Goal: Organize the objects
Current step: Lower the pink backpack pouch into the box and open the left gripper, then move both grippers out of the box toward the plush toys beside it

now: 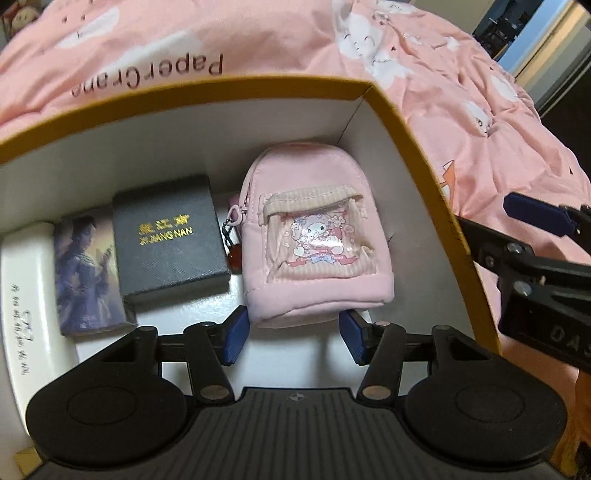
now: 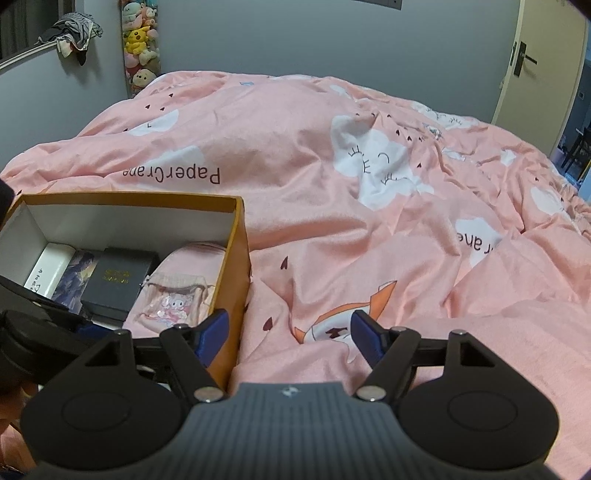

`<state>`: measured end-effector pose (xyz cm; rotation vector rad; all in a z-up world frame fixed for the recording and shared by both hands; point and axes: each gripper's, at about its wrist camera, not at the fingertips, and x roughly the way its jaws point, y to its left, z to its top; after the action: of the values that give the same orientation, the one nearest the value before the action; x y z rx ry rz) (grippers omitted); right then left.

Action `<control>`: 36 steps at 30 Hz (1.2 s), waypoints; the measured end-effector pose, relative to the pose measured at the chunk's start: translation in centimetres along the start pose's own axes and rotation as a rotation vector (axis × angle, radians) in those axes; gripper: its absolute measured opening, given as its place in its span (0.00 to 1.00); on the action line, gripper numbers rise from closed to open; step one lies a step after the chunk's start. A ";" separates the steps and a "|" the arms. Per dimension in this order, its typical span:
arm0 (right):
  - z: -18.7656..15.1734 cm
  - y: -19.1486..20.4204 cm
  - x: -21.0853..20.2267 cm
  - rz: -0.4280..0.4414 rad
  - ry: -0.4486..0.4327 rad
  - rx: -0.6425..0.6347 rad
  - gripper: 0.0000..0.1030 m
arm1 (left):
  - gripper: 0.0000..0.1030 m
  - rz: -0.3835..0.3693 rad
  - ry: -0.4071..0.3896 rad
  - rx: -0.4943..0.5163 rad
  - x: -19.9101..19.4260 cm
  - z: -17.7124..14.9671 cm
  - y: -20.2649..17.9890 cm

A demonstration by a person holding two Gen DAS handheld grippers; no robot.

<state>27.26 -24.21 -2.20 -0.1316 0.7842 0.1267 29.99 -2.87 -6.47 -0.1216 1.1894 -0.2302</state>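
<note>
An open cardboard box [image 1: 406,129] with a yellow rim and white inside sits on the bed. In it lie a pink mini backpack pouch [image 1: 314,236], a black case with gold lettering [image 1: 166,236], a purple picture pack [image 1: 85,273] and a white case [image 1: 26,295]. My left gripper [image 1: 295,336] reaches down into the box and is open. Its blue pads stand just short of the pouch's bottom edge, not pressing it. My right gripper [image 2: 290,338] is open and empty over the duvet, beside the box's right wall [image 2: 236,266]. The pouch [image 2: 173,295] also shows there.
A rumpled pink duvet [image 2: 369,221] with white cloud prints covers the bed around the box. Plush toys [image 2: 140,40] hang on the grey wall at the back left, with clothes [image 2: 74,33] beside them. A door [image 2: 535,62] stands at the right.
</note>
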 end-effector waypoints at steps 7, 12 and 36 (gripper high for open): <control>-0.5 0.8 -2.6 -0.040 -0.072 -0.019 0.76 | 0.63 0.042 -0.173 0.002 -4.5 -2.7 -1.2; -1.6 1.6 -5.8 -0.038 -0.171 0.019 0.76 | 0.63 0.039 -0.338 0.014 -9.0 -6.4 -2.2; -11.6 7.4 -10.5 0.309 0.073 0.057 0.66 | 0.56 0.048 -0.252 -0.161 -15.8 -19.1 4.1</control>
<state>10.60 -19.49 -3.42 0.0397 0.8770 0.3932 7.16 5.40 -0.13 -0.2555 0.9573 -0.0736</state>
